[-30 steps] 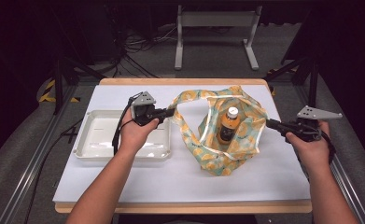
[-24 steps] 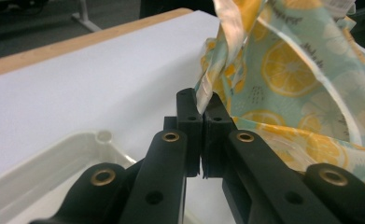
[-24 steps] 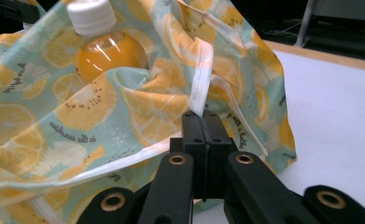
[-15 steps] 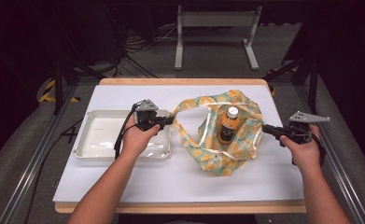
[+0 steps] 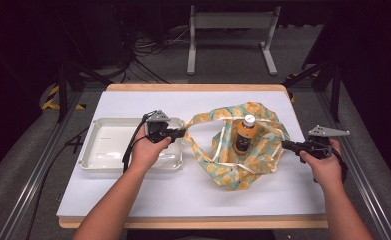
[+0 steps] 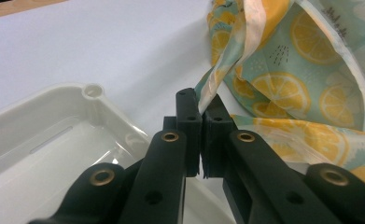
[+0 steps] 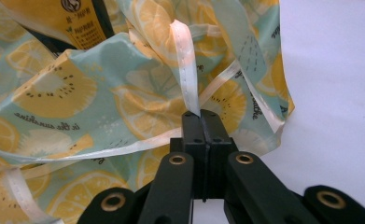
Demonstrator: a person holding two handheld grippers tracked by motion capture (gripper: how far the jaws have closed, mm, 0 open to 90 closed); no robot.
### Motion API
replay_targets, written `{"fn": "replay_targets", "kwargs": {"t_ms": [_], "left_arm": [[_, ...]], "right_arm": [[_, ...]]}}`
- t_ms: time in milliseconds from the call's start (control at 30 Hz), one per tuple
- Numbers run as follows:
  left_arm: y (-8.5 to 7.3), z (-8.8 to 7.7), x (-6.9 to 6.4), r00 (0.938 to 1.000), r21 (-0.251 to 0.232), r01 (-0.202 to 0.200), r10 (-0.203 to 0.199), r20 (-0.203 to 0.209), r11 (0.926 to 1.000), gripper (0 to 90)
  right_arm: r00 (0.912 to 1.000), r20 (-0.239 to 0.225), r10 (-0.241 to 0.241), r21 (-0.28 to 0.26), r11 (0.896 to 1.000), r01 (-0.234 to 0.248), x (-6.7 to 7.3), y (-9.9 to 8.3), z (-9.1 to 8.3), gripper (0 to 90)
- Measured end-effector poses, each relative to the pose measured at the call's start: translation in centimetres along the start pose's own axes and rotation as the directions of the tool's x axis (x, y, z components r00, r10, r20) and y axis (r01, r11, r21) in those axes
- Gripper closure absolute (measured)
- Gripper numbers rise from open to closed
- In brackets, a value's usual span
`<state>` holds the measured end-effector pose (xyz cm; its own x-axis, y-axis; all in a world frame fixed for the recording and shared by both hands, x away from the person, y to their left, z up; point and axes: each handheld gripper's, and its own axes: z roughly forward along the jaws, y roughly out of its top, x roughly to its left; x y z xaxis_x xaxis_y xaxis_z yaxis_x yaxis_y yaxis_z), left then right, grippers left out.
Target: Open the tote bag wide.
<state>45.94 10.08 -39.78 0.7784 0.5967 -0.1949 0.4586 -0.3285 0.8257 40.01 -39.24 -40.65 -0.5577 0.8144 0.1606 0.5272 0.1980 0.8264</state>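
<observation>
Both tongs are clamped on the bag: the left gripper [image 5: 182,133] pinches the fabric rim at the bag's left side, its jaws closed tight on a fold of cloth, and the right gripper [image 5: 286,145] has its jaws closed on a pale ribbon handle [image 7: 186,65] at the bag's right side.

The bag [image 5: 233,167] is a thin cloth tote printed with orange slices, lying slumped and spread open on the right half of the table, toward its middle. Inside it stands a bottle [image 5: 244,135] of orange drink with a white cap, upright and ringed by the fabric. The cloth looks soft and light, so it will sag and fold wherever it is not held; the bottle is likely the only real weight, and it could tip if the two sides are pulled unevenly. The ribbon handles and the hemmed rim seem the best places to hold, since they give a firm edge and the plain fabric may slip out of the jaws.

Left of the bag, near the table's left edge, sits a shallow white tray [image 5: 97,145], empty, with the left hand above its right end.

The table [image 5: 133,195] has a white top with a wooden border. Around it are a grey floor, metal rails, loose cables and a dark background.
</observation>
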Motion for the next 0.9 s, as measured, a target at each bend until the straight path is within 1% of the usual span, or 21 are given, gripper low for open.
{"fn": "replay_targets", "kwargs": {"t_ms": [100, 133, 167, 233, 300, 333, 367, 433, 467, 500, 533, 567, 600, 633, 667, 700, 733, 767, 800, 867, 900], "left_arm": [[0.1, 0.0, -0.2, 1.0000, -0.003, -0.007, 0.007, 0.004, 1.0000, 87.7], [0.1, -0.1, -0.2, 0.9999, -0.003, -0.015, 0.015, -0.002, 0.9999, 87.7], [0.1, -0.1, -0.4, 1.0000, -0.007, -0.005, 0.005, 0.008, 1.0000, 87.7], [0.2, -0.1, -0.5, 0.9999, -0.008, -0.013, 0.013, 0.010, 0.9999, 87.7], [0.3, -0.1, -0.8, 0.9998, -0.014, -0.008, 0.008, 0.019, 0.9999, 87.7], [0.3, -0.2, -0.8, 0.9996, -0.015, -0.019, 0.019, 0.020, 0.9997, 87.6], [0.4, -0.2, -1.0, 0.9995, -0.018, -0.020, 0.020, 0.025, 0.9996, 87.6], [0.5, -0.2, -1.1, 0.9992, -0.020, -0.030, 0.030, 0.026, 0.9994, 87.6], [0.5, -0.3, -1.3, 0.9991, -0.019, -0.025, 0.026, 0.034, 0.9995, 87.6], [0.6, -0.3, -1.4, 0.9987, -0.022, -0.037, 0.038, 0.034, 0.9991, 87.6], [0.6, -0.3, -1.4, 0.9987, -0.022, -0.037, 0.038, 0.034, 0.9991, 87.5], [0.7, -0.2, -1.7, 0.9984, -0.025, -0.036, 0.037, 0.042, 0.9990, 87.5], [0.8, -0.3, -1.7, 0.9981, -0.026, -0.049, 0.050, 0.036, 0.9985, 87.5], [0.8, -0.2, -1.9, 0.9982, -0.027, -0.038, 0.039, 0.046, 0.9989, 87.5], [0.8, -0.2, -1.9, 0.9982, -0.027, -0.038, 0.039, 0.046, 0.9989, 87.5], [0.9, -0.2, -2.0, 0.9980, -0.031, -0.040, 0.041, 0.047, 0.9987, 87.5], [1.0, -0.2, -2.2, 0.9980, -0.032, -0.037, 0.039, 0.050, 0.9988, 87.5], [1.0, -0.2, -2.2, 0.9974, -0.032, -0.046, 0.048, 0.054, 0.9984, 87.5], [1.0, -0.2, -2.3, 0.9974, -0.033, -0.046, 0.048, 0.055, 0.9984, 87.5], [1.1, -0.2, -2.5, 0.9970, -0.033, -0.047, 0.049, 0.059, 0.9983, 87.4], [1.1, -0.2, -2.6, 0.9965, -0.028, -0.053, 0.055, 0.063, 0.9982, 87.5]], "right_arm": [[1.0000, -0.001, 0.005, -0.004, 1.000, -0.005, 0.0, -0.1, -0.1, 90.0], [1.0000, -0.004, -0.002, -0.009, 1.000, 0.002, 0.1, 0.0, -0.3, 90.0], [1.0000, -0.002, -0.006, -0.014, 1.000, 0.006, 0.2, 0.0, -0.4, 90.0], [0.9999, -0.002, -0.011, -0.023, 1.000, 0.011, 0.5, 0.2, -0.7, 89.9], [0.9995, 0.002, -0.030, -0.042, 0.999, 0.030, 0.8, 0.6, -1.2, 87.5], [0.9993, 0.003, -0.038, -0.051, 0.998, 0.038, 0.9, 0.9, -1.4, 86.4], [0.9992, 0.002, -0.041, -0.057, 0.998, 0.041, 1.1, 1.1, -1.7, 84.8], [0.9985, 0.010, -0.054, -0.080, 0.995, 0.055, 1.5, 1.7, -2.3, 78.6], [0.9980, 0.012, -0.062, -0.093, 0.994, 0.063, 1.7, 1.9, -2.5, 75.7], [0.9972, 0.020, -0.072, -0.112, 0.991, 0.074, 1.9, 2.4, -2.9, 73.5], [0.9966, 0.020, -0.080, -0.128, 0.988, 0.082, 2.2, 2.7, -3.2, 73.4], [0.9956, 0.016, -0.092, -0.144, 0.985, 0.094, 2.7, 3.2, -3.5, 73.9], [0.9945, 0.015, -0.103, -0.153, 0.983, 0.104, 3.1, 3.6, -3.8, 75.1], [0.9933, 0.005, -0.115, -0.163, 0.980, 0.115, 3.6, 4.0, -3.9, 76.1], [0.9917, -0.001, -0.128, -0.169, 0.978, 0.126, 3.9, 4.3, -4.0, 76.7], [0.9917, -0.001, -0.128, -0.169, 0.978, 0.126, 3.9, 4.3, -4.0, 76.7], [0.9893, -0.010, -0.146, -0.179, 0.974, 0.141, 4.6, 4.8, -4.0, 76.8], [0.9836, -0.031, -0.177, -0.194, 0.966, 0.168, 5.6, 5.6, -3.9, 77.8], [0.9836, -0.031, -0.177, -0.194, 0.966, 0.168, 5.6, 5.6, -3.9, 77.8], [0.9803, -0.068, -0.185, -0.201, 0.965, 0.168, 6.3, 6.0, -3.4, 80.3], [0.9790, -0.078, -0.188, -0.203, 0.964, 0.169, 6.4, 6.2, -3.2, 80.8]]}}
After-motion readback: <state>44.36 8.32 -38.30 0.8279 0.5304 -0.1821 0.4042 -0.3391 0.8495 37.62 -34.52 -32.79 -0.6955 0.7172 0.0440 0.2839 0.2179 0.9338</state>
